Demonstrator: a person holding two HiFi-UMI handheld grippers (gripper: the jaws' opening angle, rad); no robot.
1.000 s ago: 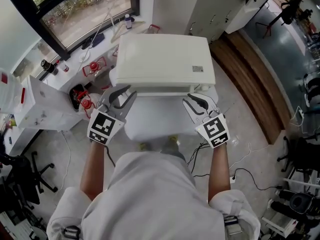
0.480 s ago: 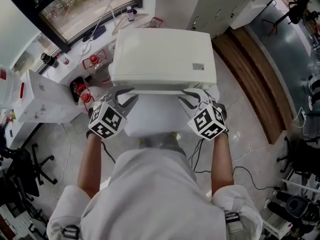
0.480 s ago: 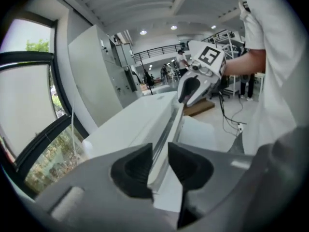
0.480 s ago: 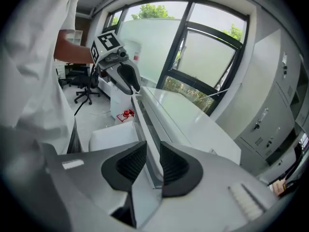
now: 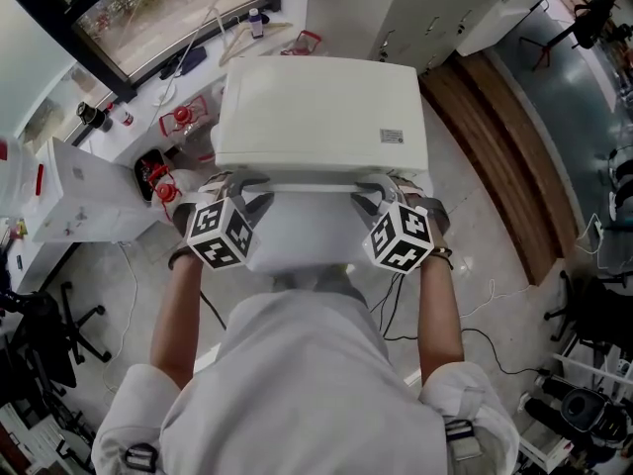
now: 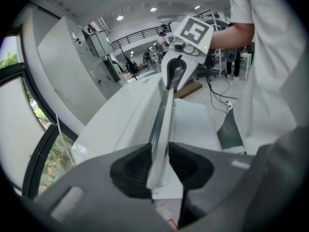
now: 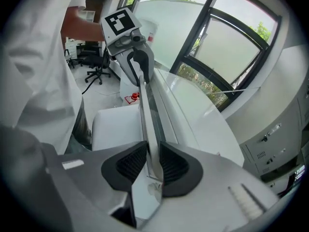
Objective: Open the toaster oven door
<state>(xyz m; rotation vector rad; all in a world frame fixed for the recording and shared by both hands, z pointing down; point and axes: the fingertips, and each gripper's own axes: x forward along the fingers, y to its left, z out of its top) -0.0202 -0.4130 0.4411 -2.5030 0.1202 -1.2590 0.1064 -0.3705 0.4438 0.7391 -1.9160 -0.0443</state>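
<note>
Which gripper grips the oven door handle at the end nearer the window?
The left gripper: it clamps the handle at the end beside the window; the right gripper clamps the other end.

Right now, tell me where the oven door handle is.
In the head view, the door handle runs along the near edge of the toaster oven, its ends clamped in the left gripper and right gripper.

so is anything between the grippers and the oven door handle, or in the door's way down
Nothing visible. The left gripper and right gripper each have their fingers shut on the door handle, one near each end. In front of the toaster oven only a white surface shows, below the handle.
</note>
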